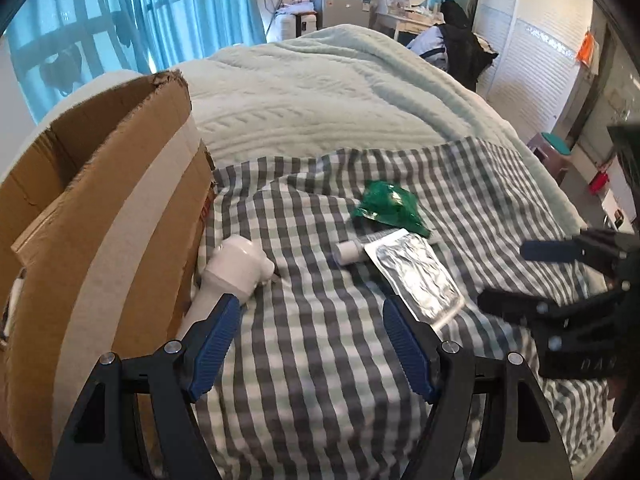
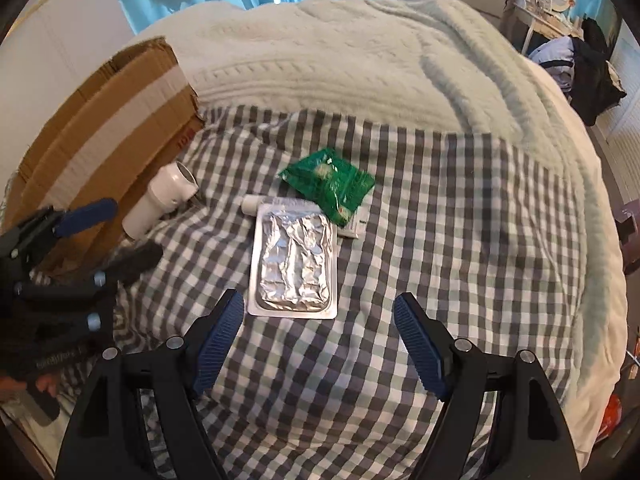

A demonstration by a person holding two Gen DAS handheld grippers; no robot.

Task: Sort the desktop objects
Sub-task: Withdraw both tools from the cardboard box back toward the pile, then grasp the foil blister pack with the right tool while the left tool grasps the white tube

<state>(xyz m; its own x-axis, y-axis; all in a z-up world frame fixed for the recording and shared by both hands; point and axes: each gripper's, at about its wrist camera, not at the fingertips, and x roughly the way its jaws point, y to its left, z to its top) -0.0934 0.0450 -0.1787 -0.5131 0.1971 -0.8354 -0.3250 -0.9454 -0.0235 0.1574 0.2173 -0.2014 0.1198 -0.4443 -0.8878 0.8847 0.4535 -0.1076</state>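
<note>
On the checked cloth (image 2: 440,208) lie a white flashlight (image 1: 232,276) (image 2: 164,200) against the cardboard box, a silver foil pack (image 1: 420,276) (image 2: 294,264), a small white tube (image 1: 356,250) (image 2: 256,203) partly under the foil pack, and a green packet (image 1: 388,204) (image 2: 332,180). My left gripper (image 1: 312,340) is open and empty, its left pad beside the flashlight's handle. My right gripper (image 2: 320,332) is open and empty, just short of the foil pack. Each gripper shows in the other's view: the right (image 1: 520,276) and the left (image 2: 124,232).
An open cardboard box (image 1: 100,208) (image 2: 108,128) stands at the left on the bed. A pale green blanket (image 1: 320,92) (image 2: 360,60) covers the bed beyond the cloth. Furniture and clothes stand at the room's far side.
</note>
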